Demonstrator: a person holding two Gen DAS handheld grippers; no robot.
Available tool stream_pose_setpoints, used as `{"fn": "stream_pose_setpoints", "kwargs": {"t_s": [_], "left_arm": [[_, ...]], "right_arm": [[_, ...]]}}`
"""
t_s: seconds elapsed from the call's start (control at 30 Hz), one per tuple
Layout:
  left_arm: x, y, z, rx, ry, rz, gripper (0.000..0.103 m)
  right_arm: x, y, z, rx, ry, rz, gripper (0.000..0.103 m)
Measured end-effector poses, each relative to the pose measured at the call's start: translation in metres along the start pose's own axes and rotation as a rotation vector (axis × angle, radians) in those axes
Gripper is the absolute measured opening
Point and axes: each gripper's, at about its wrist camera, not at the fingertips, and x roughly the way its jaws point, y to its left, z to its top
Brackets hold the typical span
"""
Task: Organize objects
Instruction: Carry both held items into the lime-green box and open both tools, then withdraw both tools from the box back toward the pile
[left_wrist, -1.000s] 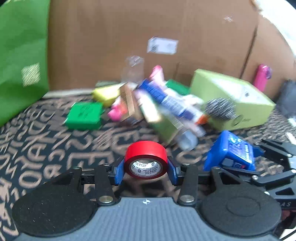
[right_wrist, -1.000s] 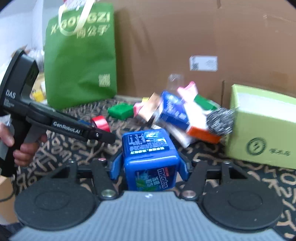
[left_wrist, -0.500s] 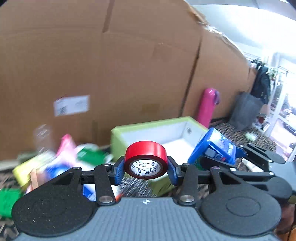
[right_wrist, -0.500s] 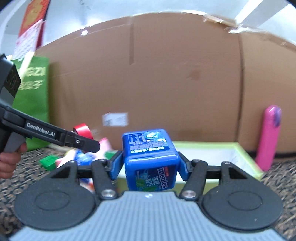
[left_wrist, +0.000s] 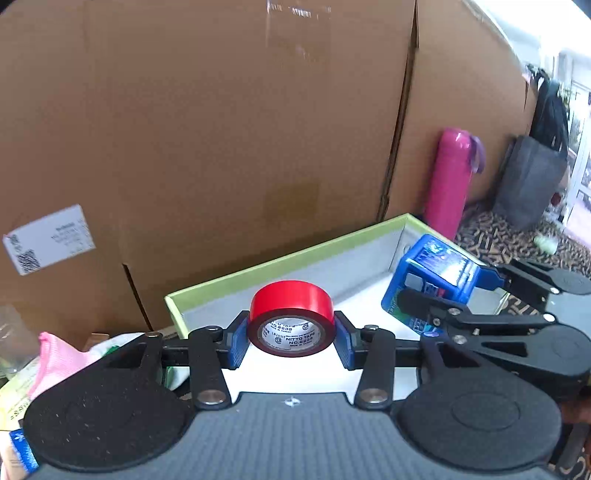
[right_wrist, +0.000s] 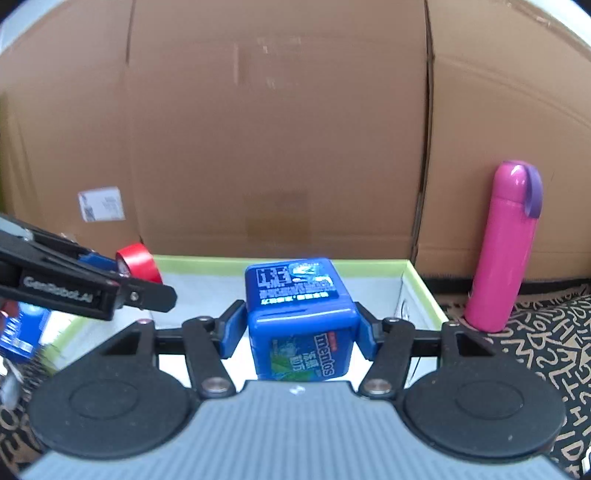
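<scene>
My left gripper (left_wrist: 291, 341) is shut on a red tape roll (left_wrist: 291, 308) and holds it over the near left part of the lime-green box (left_wrist: 280, 260) with a white inside. My right gripper (right_wrist: 299, 330) is shut on a blue Mentos tub (right_wrist: 299, 317) and holds it over the same box (right_wrist: 421, 286), to the right of the tape. The tub also shows in the left wrist view (left_wrist: 430, 275), and the tape roll in the right wrist view (right_wrist: 138, 262).
A tall cardboard wall (left_wrist: 221, 129) stands right behind the box. A pink bottle (right_wrist: 506, 243) stands upright at the box's right, on the patterned cloth (right_wrist: 546, 343). A pink cloth (left_wrist: 62, 350) and other loose items lie left of the box. A grey bag (left_wrist: 528, 184) is far right.
Both grippers have swung right and forward from the pile of loose items to above the green box, each keeping hold of its object.
</scene>
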Motion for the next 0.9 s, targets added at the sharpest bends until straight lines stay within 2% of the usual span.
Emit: {"fn": "stream_pose_setpoints", "kwargs": {"t_s": [0.1, 0.13, 0.17, 0.2, 0.27, 0.4, 0.57, 0.73, 0.77, 0.83, 0.9], "left_arm": [[0.005, -0.002, -0.003, 0.012, 0.004, -0.003, 0.05], [0.004, -0.002, -0.004, 0.017, -0.008, -0.005, 0.053], [0.002, -0.002, -0.005, 0.021, -0.022, -0.016, 0.072], [0.0, -0.002, -0.006, 0.018, -0.028, -0.023, 0.089], [-0.011, -0.001, -0.008, 0.003, -0.056, -0.012, 0.091], [-0.046, 0.005, -0.013, -0.006, -0.108, 0.019, 0.092], [-0.092, 0.012, -0.035, -0.07, -0.157, 0.026, 0.096], [-0.126, 0.025, -0.073, -0.13, -0.162, 0.06, 0.096], [-0.133, 0.028, -0.082, -0.148, -0.166, 0.079, 0.096], [-0.146, 0.037, -0.097, -0.185, -0.167, 0.106, 0.096], [-0.158, 0.046, -0.11, -0.228, -0.162, 0.127, 0.096]], "right_arm": [[0.016, -0.002, -0.004, -0.006, 0.043, 0.005, 0.06], [0.022, -0.002, -0.004, -0.007, 0.063, 0.01, 0.06], [0.027, -0.001, -0.005, -0.015, 0.088, 0.012, 0.061], [0.027, 0.004, -0.008, -0.027, 0.1, 0.004, 0.073], [0.021, 0.009, -0.009, -0.05, 0.073, -0.035, 0.089], [-0.013, 0.02, -0.003, -0.055, -0.047, -0.073, 0.102], [-0.057, 0.046, -0.015, -0.025, -0.14, -0.008, 0.103], [-0.083, 0.086, -0.042, -0.053, -0.14, 0.049, 0.103], [-0.098, 0.085, -0.051, -0.046, -0.129, 0.082, 0.101], [-0.103, 0.1, -0.062, -0.038, -0.09, 0.161, 0.095], [-0.099, 0.117, -0.069, -0.048, -0.05, 0.217, 0.082]]}}
